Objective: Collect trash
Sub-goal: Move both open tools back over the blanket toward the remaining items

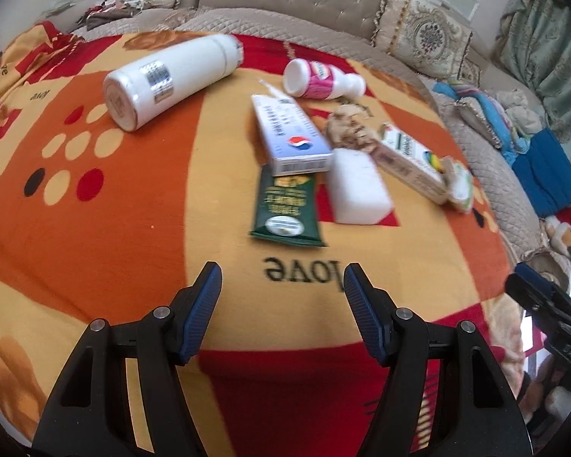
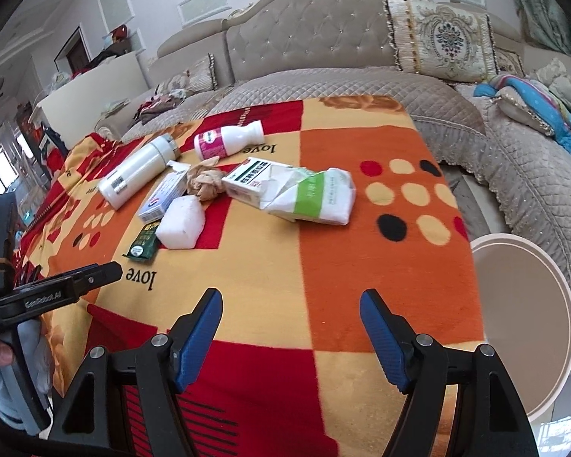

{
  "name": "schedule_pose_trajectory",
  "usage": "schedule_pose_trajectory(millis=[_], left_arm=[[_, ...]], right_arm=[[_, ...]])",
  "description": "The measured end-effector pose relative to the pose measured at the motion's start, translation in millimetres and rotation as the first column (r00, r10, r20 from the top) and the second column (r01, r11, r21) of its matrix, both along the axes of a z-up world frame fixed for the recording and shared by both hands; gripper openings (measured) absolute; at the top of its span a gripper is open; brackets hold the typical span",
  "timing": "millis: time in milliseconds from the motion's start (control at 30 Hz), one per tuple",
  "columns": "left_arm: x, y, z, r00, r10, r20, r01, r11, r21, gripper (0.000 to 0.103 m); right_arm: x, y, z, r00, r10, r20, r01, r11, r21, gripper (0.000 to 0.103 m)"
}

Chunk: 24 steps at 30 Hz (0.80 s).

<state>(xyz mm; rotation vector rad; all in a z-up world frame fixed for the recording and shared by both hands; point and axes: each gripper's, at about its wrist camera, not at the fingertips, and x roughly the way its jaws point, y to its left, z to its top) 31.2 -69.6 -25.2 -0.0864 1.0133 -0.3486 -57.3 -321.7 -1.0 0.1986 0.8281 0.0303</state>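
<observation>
Right wrist view: round bin (image 2: 521,327) (inside unseen) beside blanket (image 2: 323,251); both grippers' jaws spread, holding nothing.

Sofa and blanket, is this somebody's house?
Probably yes, a living room: a tufted sofa with a cushion, curtains, and a table under a blanket.

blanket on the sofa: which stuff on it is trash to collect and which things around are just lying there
Likely trash, judging by looks:
- crumpled paper
- green wrapper
- blue and white box
- torn carton
- white and green pack
- pink-label bottle
- white block, unsure

Just lying about:
- white flask, probably a keeper
- patterned cushion
- blue cloth
- round bin, likely the drop spot
</observation>
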Motion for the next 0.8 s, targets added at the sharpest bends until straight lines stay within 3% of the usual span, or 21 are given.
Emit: schedule_pose_trajectory(millis=[367, 533, 800], left_arm=[[40, -17, -16, 1.000, 0.019, 0.020, -0.021, 0.996, 0.088, 0.066], [59, -19, -15, 1.000, 0.025, -0.003, -0.024, 0.999, 0.045, 0.065], [59, -25, -15, 1.000, -0.001, 0.008, 0.001, 0.998, 0.057, 0.065]], right_arm=[[11, 15, -9, 0.999, 0.043, -0.031, -0.042, 0.999, 0.021, 0.073], [17, 25, -9, 0.997, 0.065, -0.032, -0.065, 0.998, 0.025, 0.073], [31, 43, -10, 0.994, 0.105, -0.041, -0.104, 0.994, 0.031, 0.073]])
